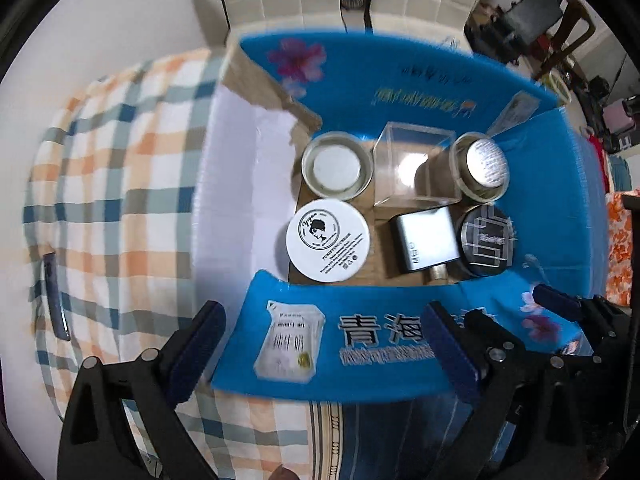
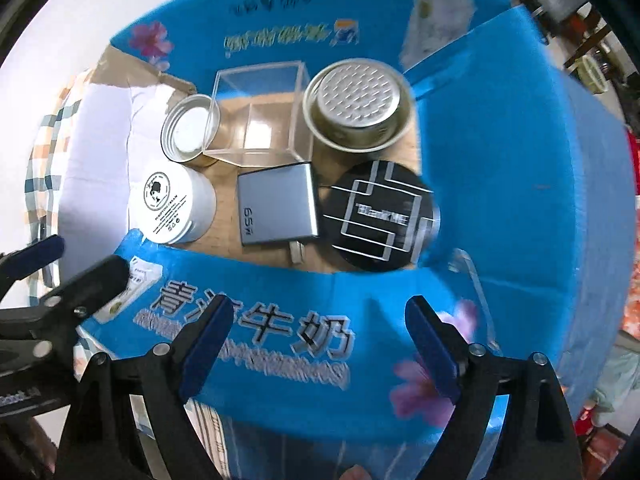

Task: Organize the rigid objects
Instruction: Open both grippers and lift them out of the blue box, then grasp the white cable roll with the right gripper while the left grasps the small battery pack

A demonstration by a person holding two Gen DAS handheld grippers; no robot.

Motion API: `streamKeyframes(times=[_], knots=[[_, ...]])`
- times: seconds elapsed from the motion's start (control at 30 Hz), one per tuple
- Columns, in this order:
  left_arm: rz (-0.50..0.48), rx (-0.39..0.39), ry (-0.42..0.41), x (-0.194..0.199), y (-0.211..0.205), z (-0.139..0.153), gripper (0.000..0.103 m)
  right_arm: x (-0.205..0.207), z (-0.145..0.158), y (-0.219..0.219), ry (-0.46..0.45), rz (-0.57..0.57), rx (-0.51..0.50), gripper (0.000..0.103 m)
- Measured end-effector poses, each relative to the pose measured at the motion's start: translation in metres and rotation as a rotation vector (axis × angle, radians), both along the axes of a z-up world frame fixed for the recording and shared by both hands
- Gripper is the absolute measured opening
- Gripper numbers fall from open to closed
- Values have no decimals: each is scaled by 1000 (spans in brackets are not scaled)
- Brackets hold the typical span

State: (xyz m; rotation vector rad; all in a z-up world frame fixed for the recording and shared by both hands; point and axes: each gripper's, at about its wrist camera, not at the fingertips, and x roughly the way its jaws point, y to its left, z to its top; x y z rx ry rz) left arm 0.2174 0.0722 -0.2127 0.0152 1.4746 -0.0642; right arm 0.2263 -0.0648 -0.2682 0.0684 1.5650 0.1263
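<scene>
Overhead, both grippers pointed down over an open blue cardboard box printed with flowers and Chinese characters, standing on an orange-and-blue checked cloth.

The left gripper had its blue-padded fingers spread wide with nothing between them, hanging over the box's near flap. The right gripper stood likewise wide apart and empty above the same flap.

Six things sat on the brown floor of the box in two rows. In the far row were an open round metal tin with a white inside, a clear square plastic case just beside it, and a round metal tin with a dimpled silver lid. In the near row were a white round cream jar with a black portrait label, a grey rectangular charger marked 65W, and a black round tin with silver line patterning on its lid. The charger lay between the jar and the black tin, close to the latter.
</scene>
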Motion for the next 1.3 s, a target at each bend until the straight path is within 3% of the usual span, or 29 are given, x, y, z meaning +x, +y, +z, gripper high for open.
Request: streamKeyframes(times=[0.27,0.57,0.83,1.07,1.3], knots=[[15,-25,-135,-22,-7,77,100,-22,74,-8,-108,-26,-16,90],[-2,-16,-324,-59,-12,164,100,-79,196,-29,-306,-34,-17,90],[-4,-45,-395,-80,-14,201,100,-118,275,-35,-410,-22,16,90],[-25,-56,-383,-86,-35,197,100,-139,285,-56,-414,-65,63,90],[-143,-130,-341,-75,-130,149,100,-159,227,-151,-317,-280,-16,90]])
